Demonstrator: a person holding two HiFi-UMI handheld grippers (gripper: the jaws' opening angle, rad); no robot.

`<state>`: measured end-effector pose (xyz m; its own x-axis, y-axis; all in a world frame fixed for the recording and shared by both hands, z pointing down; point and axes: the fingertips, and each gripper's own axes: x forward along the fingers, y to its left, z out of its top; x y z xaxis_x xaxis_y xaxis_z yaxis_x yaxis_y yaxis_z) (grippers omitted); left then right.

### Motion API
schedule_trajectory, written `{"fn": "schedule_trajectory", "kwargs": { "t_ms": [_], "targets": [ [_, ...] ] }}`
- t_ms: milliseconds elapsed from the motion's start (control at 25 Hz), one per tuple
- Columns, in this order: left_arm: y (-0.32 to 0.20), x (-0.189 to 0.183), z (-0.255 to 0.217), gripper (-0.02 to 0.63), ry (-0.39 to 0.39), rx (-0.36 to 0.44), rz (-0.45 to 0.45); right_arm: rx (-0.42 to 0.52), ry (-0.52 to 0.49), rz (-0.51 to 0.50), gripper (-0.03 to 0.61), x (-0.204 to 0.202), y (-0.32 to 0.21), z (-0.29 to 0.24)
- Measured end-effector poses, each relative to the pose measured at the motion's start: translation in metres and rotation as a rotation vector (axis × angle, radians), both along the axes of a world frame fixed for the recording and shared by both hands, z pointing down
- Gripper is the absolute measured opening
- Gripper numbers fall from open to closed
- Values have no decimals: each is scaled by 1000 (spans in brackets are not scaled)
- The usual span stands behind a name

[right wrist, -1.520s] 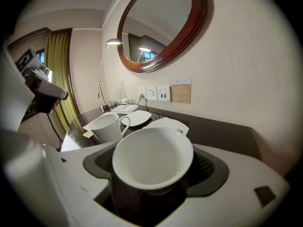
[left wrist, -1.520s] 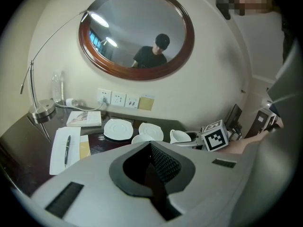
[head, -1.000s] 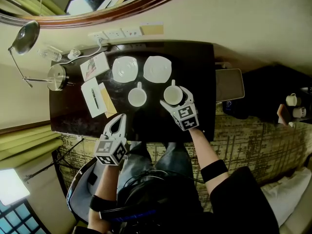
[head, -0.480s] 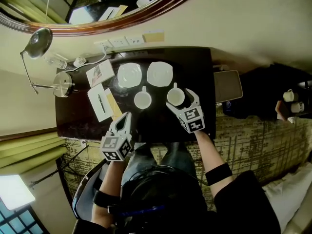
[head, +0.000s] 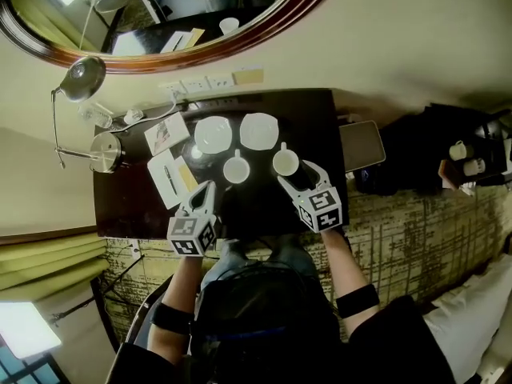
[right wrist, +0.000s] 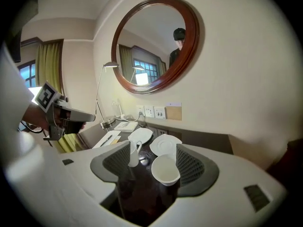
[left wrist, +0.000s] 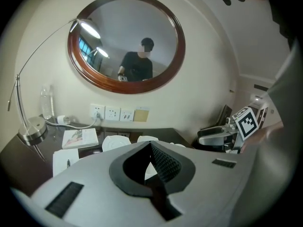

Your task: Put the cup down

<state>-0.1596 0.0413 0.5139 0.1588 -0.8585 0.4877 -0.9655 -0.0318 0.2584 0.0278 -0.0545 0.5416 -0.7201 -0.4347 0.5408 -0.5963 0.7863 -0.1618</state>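
Cup (head: pixel 286 163) down on dark desk (head: pixel 320 126), R gripper (head: pixel 302 178) off it.
Upper left: desk lamp (head: pixel 84 78); below it, notepad w/ pen (head: pixel 166 181) at desk's left end. L gripper (head: pixel 204 192), lower centre-left at the desk's near edge, has fingers pressed together, nothing btwn them. Centre: 2 white saucers (head: pixel 213 134) side by side toward the wall, second cup (head: pixel 235 170) just below the left one. Task cup stands upright below the right saucer, handle toward it. Right of centre, R gripper's fingers are apart and have just been closing. In the right gripper view the cup (right wrist: pixel 165 170) shows in the gap, close to the pad at frame right, neither pad pressing it.
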Motion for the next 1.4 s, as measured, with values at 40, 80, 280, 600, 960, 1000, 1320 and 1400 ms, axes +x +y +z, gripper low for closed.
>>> {"fn": "schedule_trajectory", "kwargs": {
  "t_ms": [40,80,280,600,960,1000,1320,1400],
  "targets": [
    [0,0,-2,0,0,4,13,1,-8,9,292,0,2,-5],
    [0,-1,-4,0,0,9,26,6,-13,14,273,0,4,-10],
    [0,1,-15,0,-18,32,102,35,-37,20,184,-8,19,-34],
    [7,4,-23,0,-31,50,207,54,-28,44,13,-13,51,-33],
    [11,13,-33,0,-11,45,264,39,-49,28,0,-34,87,-31],
    [11,15,-35,0,-14,46,267,39,-51,24,0,-35,88,-31],
    [9,34,-34,0,-35,50,334,21,-56,14,0,-35,94,-31],
    [7,34,-31,0,-38,40,322,13,-55,15,0,-34,93,-30]
  ]
}}
